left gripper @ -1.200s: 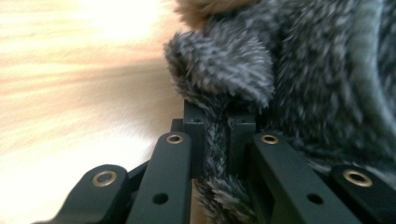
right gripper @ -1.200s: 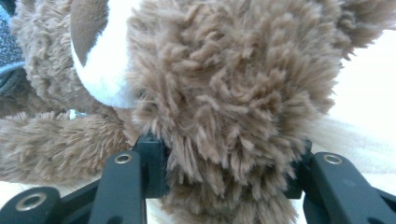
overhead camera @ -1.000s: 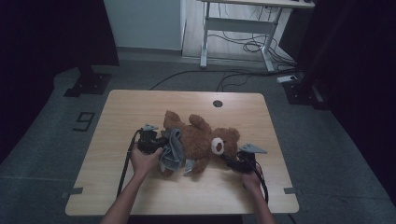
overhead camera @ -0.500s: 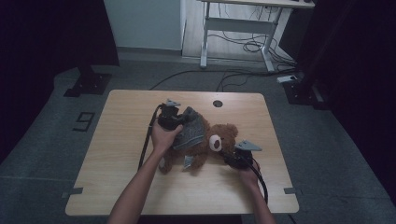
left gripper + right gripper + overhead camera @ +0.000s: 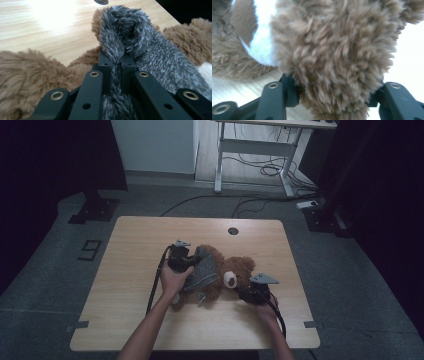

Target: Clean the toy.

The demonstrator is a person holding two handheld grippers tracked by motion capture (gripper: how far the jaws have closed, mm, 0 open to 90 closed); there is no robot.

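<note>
A brown teddy bear [image 5: 240,270] lies on the wooden table [image 5: 135,240], its head toward the right. A grey fuzzy knit garment [image 5: 204,270] covers its body. My left gripper [image 5: 180,256] sits at the garment's left edge. In the left gripper view it [image 5: 116,57] is shut on a fold of the grey garment [image 5: 140,42], with brown fur [image 5: 30,72] on either side. My right gripper [image 5: 255,290] is at the bear's head. In the right gripper view its jaws [image 5: 332,85] clamp a thick tuft of the bear's brown fur [image 5: 332,50] beside the white muzzle [image 5: 262,37].
A dark cable hole [image 5: 232,230] sits near the table's far edge. Bare wood extends to the left and front of the bear. Beyond the table stand a white desk frame [image 5: 252,150], floor cables [image 5: 260,170] and a black stand base [image 5: 92,207].
My left gripper has carried the grey garment from the bear's near left side up and over its body, then settled slightly nearer. The bear has shifted. The right gripper has hardly moved.
</note>
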